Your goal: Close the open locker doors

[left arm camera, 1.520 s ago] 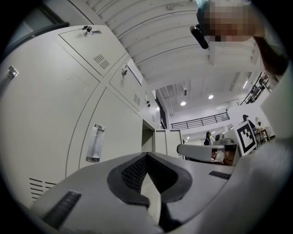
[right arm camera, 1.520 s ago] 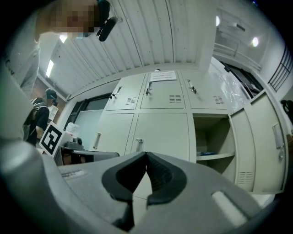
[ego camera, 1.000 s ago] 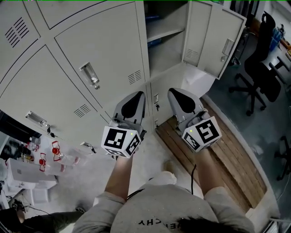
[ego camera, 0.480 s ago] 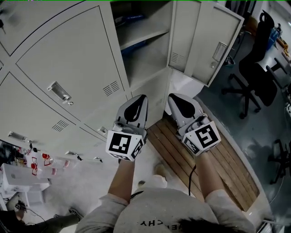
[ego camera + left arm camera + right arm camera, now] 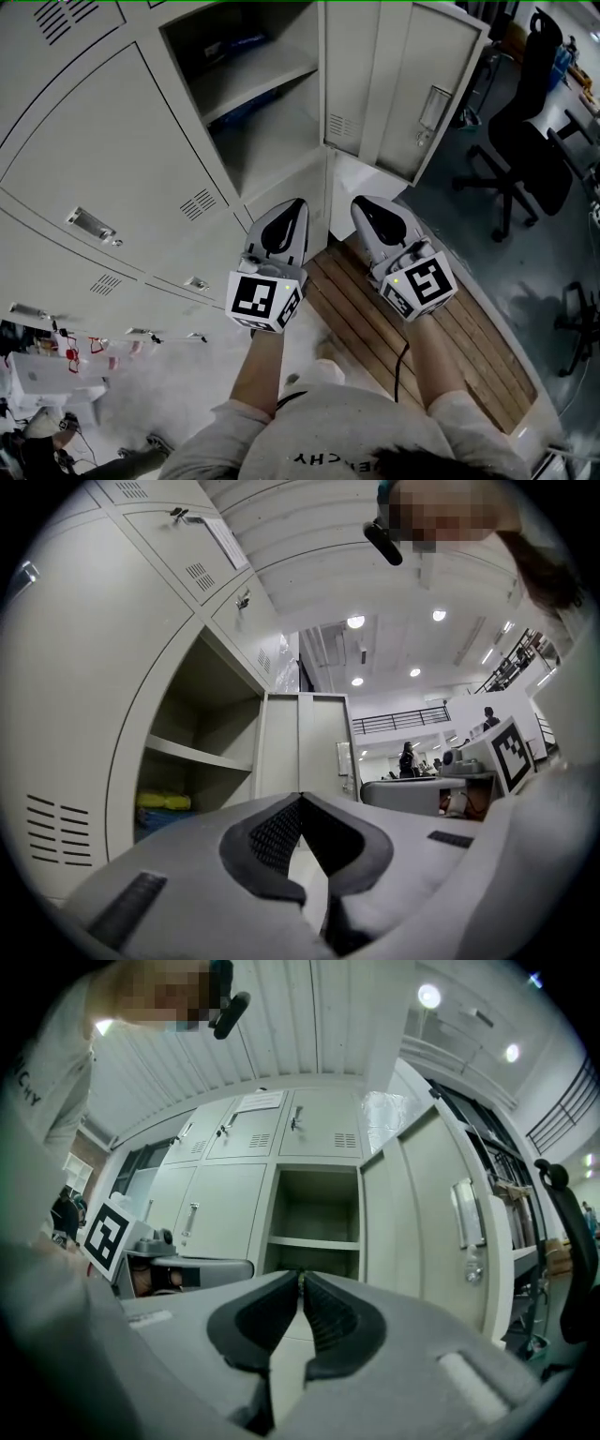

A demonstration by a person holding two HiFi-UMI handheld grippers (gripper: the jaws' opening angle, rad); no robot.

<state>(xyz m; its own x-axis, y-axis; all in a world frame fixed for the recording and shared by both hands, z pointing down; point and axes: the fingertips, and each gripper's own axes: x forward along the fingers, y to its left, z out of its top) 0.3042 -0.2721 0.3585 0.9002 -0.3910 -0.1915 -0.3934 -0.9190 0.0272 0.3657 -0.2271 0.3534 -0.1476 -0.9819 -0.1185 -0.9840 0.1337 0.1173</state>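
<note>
Subject: one open locker door [image 5: 412,89], hinged at the right side of the open compartment [image 5: 258,112] and swung out toward the person; the neighbouring doors along the bank appear shut.

Position: the door stands above and to the right of both tools in the head view; neither tool touches it; a wooden platform [image 5: 375,319] lies on the floor below.

Tools: the left tool [image 5: 296,202] has its jaws together at the tips with nothing between them; the right tool [image 5: 357,201] is likewise closed and empty; both are aimed at the compartment with its shelf [image 5: 258,80].

Handling, as judged: a thin painted sheet-metal panel, light and stiff, free to swing on its hinges; the smooth paint offers little friction, so a tip could skid; a hard shove may bounce it off the frame.

Point of contact, as judged: no grasp needed; press a closed tip on the outer face near the free edge, just beside the recessed handle [image 5: 432,107], well away from the hinge; follow through until the door seats.
</note>
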